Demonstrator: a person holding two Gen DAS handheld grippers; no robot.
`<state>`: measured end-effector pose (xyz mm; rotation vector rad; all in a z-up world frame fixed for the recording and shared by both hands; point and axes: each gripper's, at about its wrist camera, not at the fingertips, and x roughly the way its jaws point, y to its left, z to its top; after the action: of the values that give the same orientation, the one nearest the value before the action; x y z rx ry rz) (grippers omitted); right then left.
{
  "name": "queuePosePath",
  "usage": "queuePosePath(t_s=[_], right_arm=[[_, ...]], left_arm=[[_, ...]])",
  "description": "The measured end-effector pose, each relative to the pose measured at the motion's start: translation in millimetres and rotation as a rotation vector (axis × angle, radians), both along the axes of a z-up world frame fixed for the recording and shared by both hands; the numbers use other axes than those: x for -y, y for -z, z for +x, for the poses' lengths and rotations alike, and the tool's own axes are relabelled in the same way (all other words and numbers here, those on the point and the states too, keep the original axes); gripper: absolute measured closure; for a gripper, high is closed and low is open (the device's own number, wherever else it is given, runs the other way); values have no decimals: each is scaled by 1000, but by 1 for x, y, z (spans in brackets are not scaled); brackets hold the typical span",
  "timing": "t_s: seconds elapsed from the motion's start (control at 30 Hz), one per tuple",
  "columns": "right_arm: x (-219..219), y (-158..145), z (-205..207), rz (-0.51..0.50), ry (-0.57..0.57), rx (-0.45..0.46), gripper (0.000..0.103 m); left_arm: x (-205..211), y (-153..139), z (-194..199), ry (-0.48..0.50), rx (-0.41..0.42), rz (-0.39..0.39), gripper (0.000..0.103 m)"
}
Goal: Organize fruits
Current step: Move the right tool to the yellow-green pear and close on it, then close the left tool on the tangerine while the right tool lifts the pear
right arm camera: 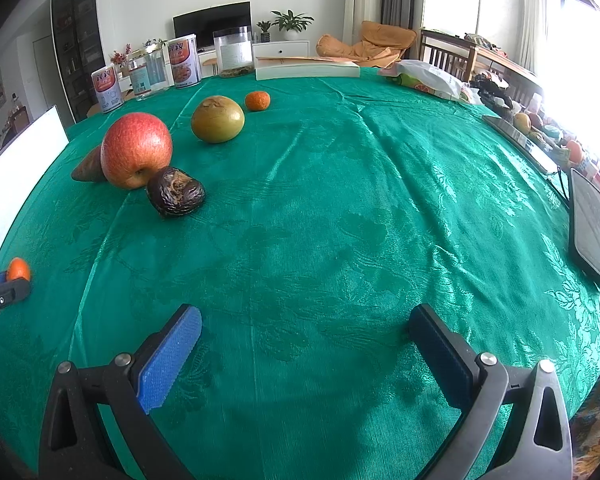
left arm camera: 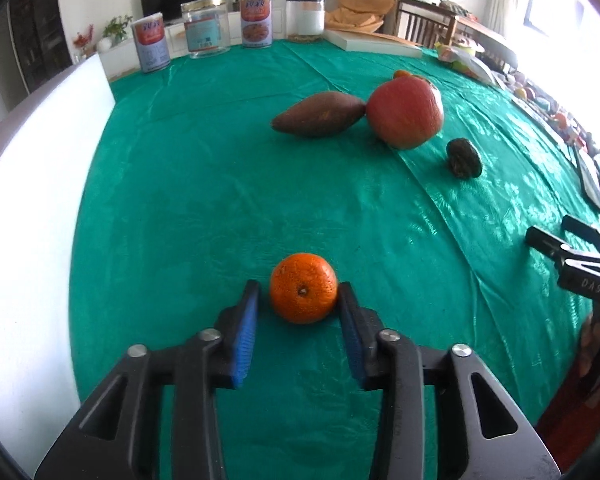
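A mandarin (left arm camera: 303,287) rests on the green tablecloth (left arm camera: 204,200) between the fingertips of my left gripper (left arm camera: 299,286). A sliver of cloth shows beside the left pad, so the jaws stand open around it. Farther back lie a sweet potato (left arm camera: 318,114), a red apple (left arm camera: 406,112) and a dark wrinkled fruit (left arm camera: 464,158). The right wrist view adds a yellow-green round fruit (right arm camera: 218,119) and a second mandarin (right arm camera: 257,101). My right gripper (right arm camera: 306,314) hangs open over bare cloth with nothing between its pads.
Tins and jars (right arm camera: 184,62) line the far edge beside a white box (right arm camera: 306,68). A white board (left arm camera: 28,200) stands at the left edge. A phone (right arm camera: 590,224) and a snack bag (right arm camera: 428,76) lie along the right side.
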<state>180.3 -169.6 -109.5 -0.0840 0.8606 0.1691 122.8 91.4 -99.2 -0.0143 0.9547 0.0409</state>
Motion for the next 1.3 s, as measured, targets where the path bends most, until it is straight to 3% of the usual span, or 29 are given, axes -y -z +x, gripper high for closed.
queuePosePath(t_s=[0.03,0.07,0.27,0.37,0.47,0.57,0.7,0.8,0.93,1.0,1.13,1.3], right_arm=[[0,0,0,0,1,0,0],[0,0,0,0,1,1,0],[1,0,-1,4,-6,3,0],[8,-3,3,52,-3,-13,0],[25,-21,28,285,58,-39,0],[15,-42,76,386,61,-72,0],[-34,-54,140,380,-18,-122,3],[-71,-43,180,326,-50,-212,9],[-105,-20,203,215,-57,-305,20],[-105,-15,203,171,-26,-298,50],[-87,-15,200,254,-11,-306,51],[-46,-38,176,336,-20,-239,51]], left_arm=[[0,1,1,-7,8,15,29],[-1,3,1,-15,18,18,19],[-9,10,8,-68,20,0,3],[-10,12,10,-69,12,-4,1],[-10,12,9,-71,15,-4,0],[-11,12,9,-71,15,-4,0],[-11,12,9,-70,15,-5,1],[-10,12,9,-70,15,-5,1],[-10,12,9,-70,15,-5,1],[-10,12,9,-68,15,-6,1],[-10,12,9,-68,16,-7,1],[-10,12,9,-68,16,-6,1]])
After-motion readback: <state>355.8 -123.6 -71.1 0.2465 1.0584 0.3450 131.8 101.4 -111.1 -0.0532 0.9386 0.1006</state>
